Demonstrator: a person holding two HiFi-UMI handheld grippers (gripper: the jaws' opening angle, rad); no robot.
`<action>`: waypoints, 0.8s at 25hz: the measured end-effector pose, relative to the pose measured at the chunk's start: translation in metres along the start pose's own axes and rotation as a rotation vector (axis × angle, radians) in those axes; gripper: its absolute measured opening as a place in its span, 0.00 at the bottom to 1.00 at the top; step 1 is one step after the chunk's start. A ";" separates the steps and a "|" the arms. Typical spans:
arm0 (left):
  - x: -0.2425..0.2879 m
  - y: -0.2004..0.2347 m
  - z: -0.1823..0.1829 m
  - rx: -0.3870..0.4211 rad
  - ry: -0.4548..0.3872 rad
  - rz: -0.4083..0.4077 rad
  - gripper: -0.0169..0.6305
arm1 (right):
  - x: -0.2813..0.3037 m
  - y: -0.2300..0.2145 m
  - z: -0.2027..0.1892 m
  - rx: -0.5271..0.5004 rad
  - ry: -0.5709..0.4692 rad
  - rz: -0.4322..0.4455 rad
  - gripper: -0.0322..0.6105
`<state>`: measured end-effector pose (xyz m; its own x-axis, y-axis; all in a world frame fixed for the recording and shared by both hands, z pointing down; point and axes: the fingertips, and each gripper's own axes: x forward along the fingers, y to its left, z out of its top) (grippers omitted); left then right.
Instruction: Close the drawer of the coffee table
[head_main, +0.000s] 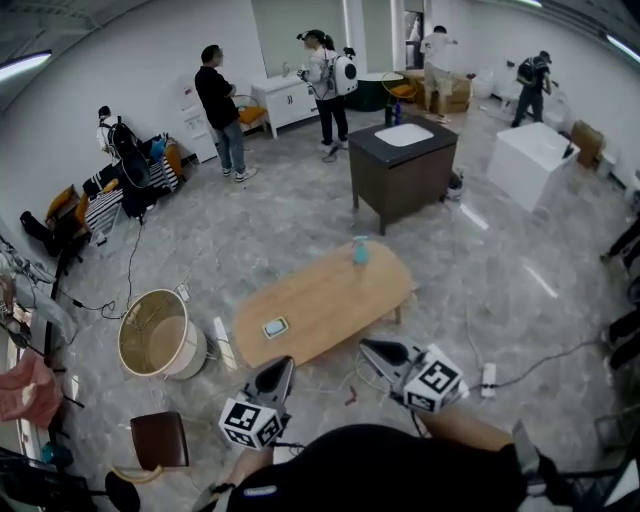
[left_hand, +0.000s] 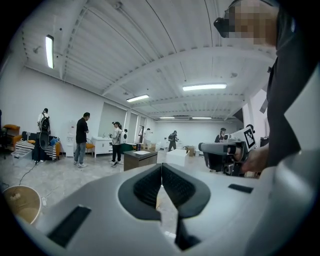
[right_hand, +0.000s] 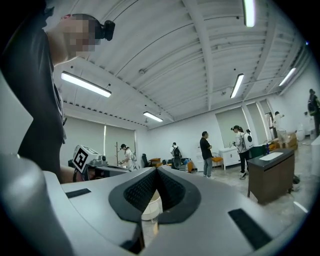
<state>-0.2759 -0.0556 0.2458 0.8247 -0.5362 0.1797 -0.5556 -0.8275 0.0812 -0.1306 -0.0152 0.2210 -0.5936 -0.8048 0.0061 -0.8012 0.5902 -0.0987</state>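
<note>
Off the near edge of the coffee table (head_main: 340, 290), left gripper (left_hand: 161, 170): jaws were pressed right together, nothing between them, nose aimed toward the table.
Right gripper (right_hand: 156, 171): same story, jaws were closed tight and empty; it was held beside the left one, the two apart.
Coffee table: light wood, oval top, it stood on the grey floor (head_main: 300, 215) just ahead of both grippers, and neither one touched it.
Drawer: I couldn't make it out in any view, so open or closed was anyone's call.
Phone (head_main: 275, 327): lay flat near the table's near left end.
Bottle (head_main: 360, 250): teal, stood upright by the table's far edge.
Bucket (head_main: 155, 338): round, pale and open-topped, it sat on the floor just off the table's left end.
Cabinet (head_main: 400, 180): dark, with a white basin (head_main: 404, 134) set in its top, it stood well beyond the table.
People (head_main: 222, 108): several stood over by the far wall.
</note>
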 end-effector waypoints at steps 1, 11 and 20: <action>-0.001 0.001 -0.001 -0.003 0.000 0.009 0.04 | 0.002 -0.001 0.002 0.004 -0.006 0.006 0.06; 0.019 -0.025 -0.014 -0.012 0.049 0.039 0.04 | -0.025 -0.018 0.007 0.018 -0.021 0.042 0.06; 0.052 -0.049 -0.015 -0.014 0.072 0.011 0.04 | -0.051 -0.048 -0.009 0.009 -0.041 -0.009 0.06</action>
<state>-0.2079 -0.0404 0.2657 0.8093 -0.5311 0.2509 -0.5662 -0.8191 0.0924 -0.0620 -0.0019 0.2347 -0.5826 -0.8121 -0.0340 -0.8057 0.5825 -0.1076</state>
